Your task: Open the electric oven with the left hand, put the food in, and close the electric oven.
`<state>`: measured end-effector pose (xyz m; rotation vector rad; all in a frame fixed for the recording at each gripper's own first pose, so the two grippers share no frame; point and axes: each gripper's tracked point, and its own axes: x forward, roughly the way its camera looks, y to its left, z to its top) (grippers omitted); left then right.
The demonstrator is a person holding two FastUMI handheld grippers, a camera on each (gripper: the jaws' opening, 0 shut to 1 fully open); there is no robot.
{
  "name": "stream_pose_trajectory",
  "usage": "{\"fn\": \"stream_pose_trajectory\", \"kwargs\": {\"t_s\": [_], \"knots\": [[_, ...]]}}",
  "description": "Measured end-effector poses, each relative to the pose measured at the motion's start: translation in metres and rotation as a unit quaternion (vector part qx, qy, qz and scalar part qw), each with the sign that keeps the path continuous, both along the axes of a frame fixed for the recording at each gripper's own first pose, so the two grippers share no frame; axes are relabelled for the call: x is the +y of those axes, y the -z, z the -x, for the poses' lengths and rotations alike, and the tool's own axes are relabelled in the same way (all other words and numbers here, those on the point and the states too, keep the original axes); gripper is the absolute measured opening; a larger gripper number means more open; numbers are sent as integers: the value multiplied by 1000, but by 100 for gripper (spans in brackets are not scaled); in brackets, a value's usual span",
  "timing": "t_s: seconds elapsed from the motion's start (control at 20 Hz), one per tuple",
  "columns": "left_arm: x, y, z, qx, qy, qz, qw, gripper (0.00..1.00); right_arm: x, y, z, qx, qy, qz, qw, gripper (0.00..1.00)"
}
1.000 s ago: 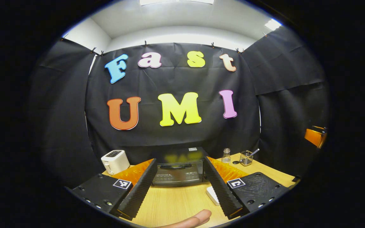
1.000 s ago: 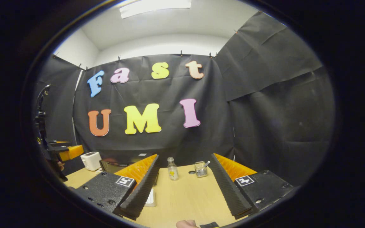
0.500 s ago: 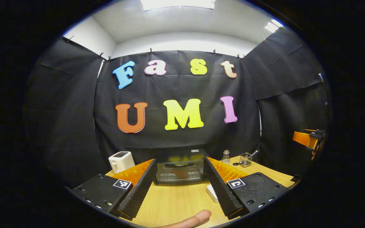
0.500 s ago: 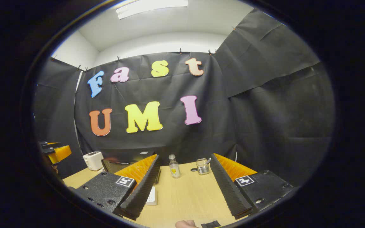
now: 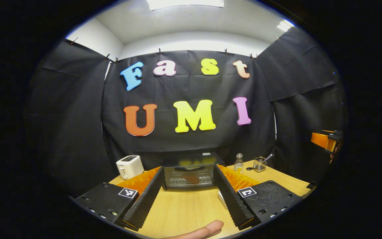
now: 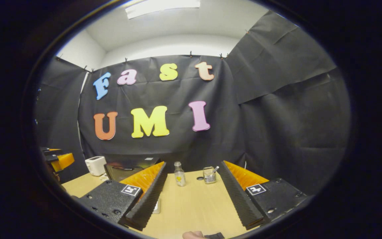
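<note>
We find the electric oven point(image 5: 189, 173) at the back of the wooden table point(image 5: 184, 212), against the booth wall, door closed, its dark curved handle running across the top of the glass front. The left gripper point(image 5: 187, 199) faces it squarely, fingers spread wide and empty, well short of the door. The right gripper point(image 6: 191, 199) is likewise spread and holds nothing; it points toward a small glass bottle point(image 6: 179, 174) and a wire holder point(image 6: 209, 175) standing to the oven's right.

We judge the oven a rigid, fairly heavy metal box with a fragile glass door, probably hinged along its lower edge. The handle is the place to take hold; being smooth and narrow, it may slip from ribbed fingers unless gripped at its middle. A hard pull could drag the whole oven forward.

The table in front of the door is bare, which leaves room for the door to swing down. A white toaster point(image 5: 129, 166) stands clear on the oven's left. A small white object point(image 5: 221, 198), too hidden to identify, lies beside the left gripper's right finger. We cannot identify the food.
</note>
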<state>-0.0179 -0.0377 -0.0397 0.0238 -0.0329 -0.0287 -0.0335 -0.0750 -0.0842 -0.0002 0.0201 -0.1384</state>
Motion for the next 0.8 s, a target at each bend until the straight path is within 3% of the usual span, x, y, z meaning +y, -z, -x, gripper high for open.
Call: {"fn": "stream_pose_trajectory", "kwargs": {"t_s": [0.05,0.15,0.2,0.25,0.3,0.35,0.4,0.8], "knots": [[2,1,2,0,-2,2,1000,94,2,1,-1,2,-3,3,1000,100],[9,2,4,3,-10,3,1000,94,9,1,-3,5,-13,10,1000,96],[12,3,5,5,-13,4,1000,94,13,0,-5,4,-18,12,1000,100],[14,3,6,7,-15,5,1000,94,15,-1,-6,4,-20,12,1000,96],[17,4,7,9,-17,6,1000,94,18,-3,-7,2,-22,10,1000,100],[20,5,8,10,-18,8,1000,94,24,-4,-7,1,-26,9,1000,96],[21,4,10,9,-18,8,1000,94,29,-5,-6,-1,-31,8,999,100],[33,1,27,0,-24,31,999,94,60,0,-4,4,-59,17,998,100]]}}
